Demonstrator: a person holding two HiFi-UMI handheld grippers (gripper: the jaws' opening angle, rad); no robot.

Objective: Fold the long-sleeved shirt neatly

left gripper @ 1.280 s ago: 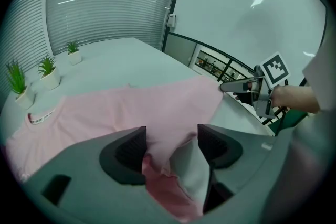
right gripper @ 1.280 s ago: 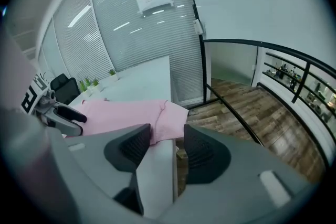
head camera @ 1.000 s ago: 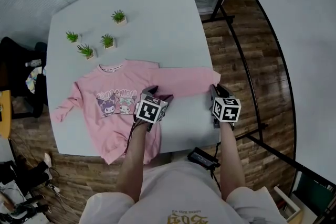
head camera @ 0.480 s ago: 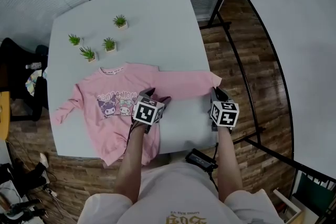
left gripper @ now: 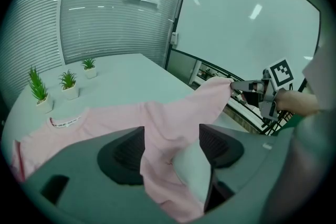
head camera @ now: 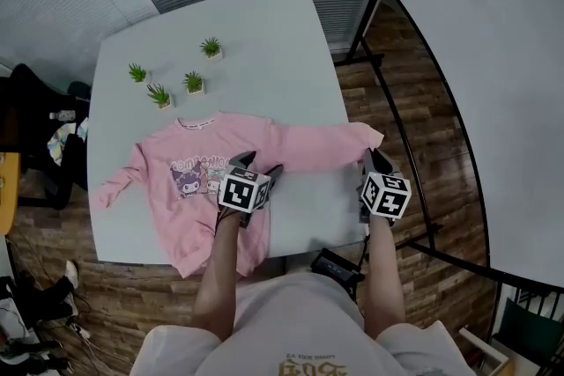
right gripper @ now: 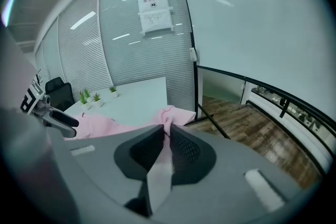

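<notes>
The long-sleeved shirt (head camera: 198,176) is caught at one cuff (head camera: 372,136) by your right gripper (right gripper: 167,136). Its jaws are clenched tight on the pink fabric and hold the cuff raised at the right edge of the table (head camera: 291,40).

Your left gripper (left gripper: 170,144) has its jaws spread wide and opening. A bunched fold of the shirt sits between them, where the sleeve (head camera: 313,145) meets the body, and the pads do not clamp it. That sleeve runs from one gripper to the other.

The body lies print up on the table, with the collar to the far side. The other sleeve trails toward the left edge and the hem hangs over the near edge. Four small potted plants (head camera: 193,82) stand just beyond the collar.
</notes>
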